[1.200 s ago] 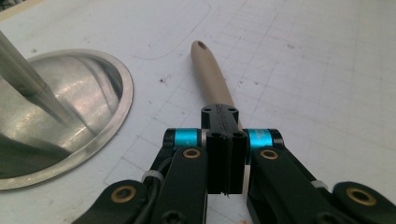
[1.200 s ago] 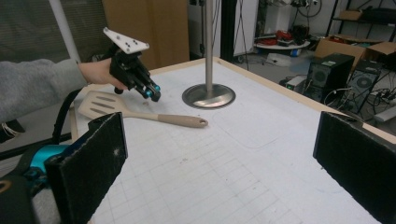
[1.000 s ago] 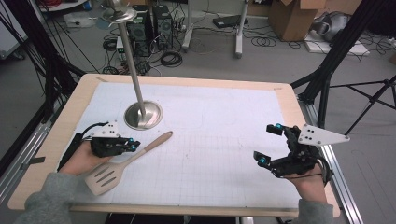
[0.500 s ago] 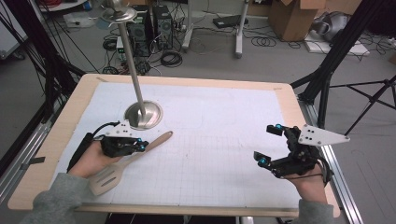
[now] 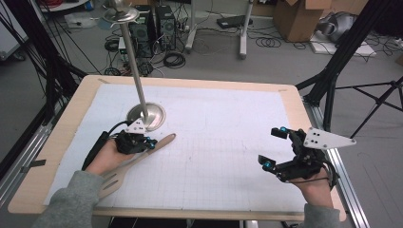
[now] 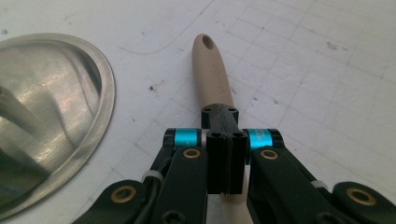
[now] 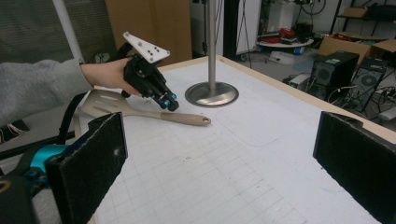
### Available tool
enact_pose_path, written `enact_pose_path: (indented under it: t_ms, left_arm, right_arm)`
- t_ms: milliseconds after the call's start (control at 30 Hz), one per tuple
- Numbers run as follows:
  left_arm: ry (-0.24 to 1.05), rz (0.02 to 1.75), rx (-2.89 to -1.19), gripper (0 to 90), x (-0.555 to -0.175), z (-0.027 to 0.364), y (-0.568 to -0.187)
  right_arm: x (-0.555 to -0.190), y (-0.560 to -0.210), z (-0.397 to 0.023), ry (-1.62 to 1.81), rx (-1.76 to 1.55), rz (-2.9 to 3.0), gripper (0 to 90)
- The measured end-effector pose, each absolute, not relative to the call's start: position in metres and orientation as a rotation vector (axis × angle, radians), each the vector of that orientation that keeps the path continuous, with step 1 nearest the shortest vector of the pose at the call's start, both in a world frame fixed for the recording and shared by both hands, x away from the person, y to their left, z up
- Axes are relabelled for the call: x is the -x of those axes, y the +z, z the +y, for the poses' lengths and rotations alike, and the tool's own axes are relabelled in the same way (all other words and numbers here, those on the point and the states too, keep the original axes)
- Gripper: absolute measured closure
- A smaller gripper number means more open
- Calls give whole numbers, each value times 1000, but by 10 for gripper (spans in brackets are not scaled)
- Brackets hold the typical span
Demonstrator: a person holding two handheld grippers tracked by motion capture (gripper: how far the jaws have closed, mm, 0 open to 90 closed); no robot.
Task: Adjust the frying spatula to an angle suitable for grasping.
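My left claw [image 6: 219, 140] clamped on spatula [image 6: 212, 70] handle, seen close, slotted blade clear from my open right claw [image 5: 275, 148], left claw now nearer stand base [image 5: 154, 116].

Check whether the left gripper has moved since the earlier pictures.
Yes. The left gripper has moved rightward along the spatula, ending nearer the stand's round base.

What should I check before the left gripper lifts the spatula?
1. Left gripper shut on the spatula handle: ok.
2. Spatula lying flat on the table: ok.
3. Handle tip apart from the stand base: ok.
4. Stand pole rises close beside the left gripper: not ok, watch it.
5. Right gripper open, apart from the spatula: ok.
6. Grip firmness: cannot tell.
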State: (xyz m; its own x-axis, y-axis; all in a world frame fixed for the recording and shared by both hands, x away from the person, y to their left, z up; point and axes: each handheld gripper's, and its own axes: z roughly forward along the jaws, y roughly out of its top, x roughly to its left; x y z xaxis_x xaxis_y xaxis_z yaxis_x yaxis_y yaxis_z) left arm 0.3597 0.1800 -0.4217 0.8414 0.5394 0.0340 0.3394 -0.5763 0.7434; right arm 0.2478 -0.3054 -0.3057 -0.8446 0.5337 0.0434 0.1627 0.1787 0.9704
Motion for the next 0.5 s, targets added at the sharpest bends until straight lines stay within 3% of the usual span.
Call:
enact_pose_path:
  t_ms: [500]
  left_arm:
    - [382,673,-2271,895,-366,182,-427]
  right_arm:
    - [-246,-306,-307,1710,-672,2152,18]
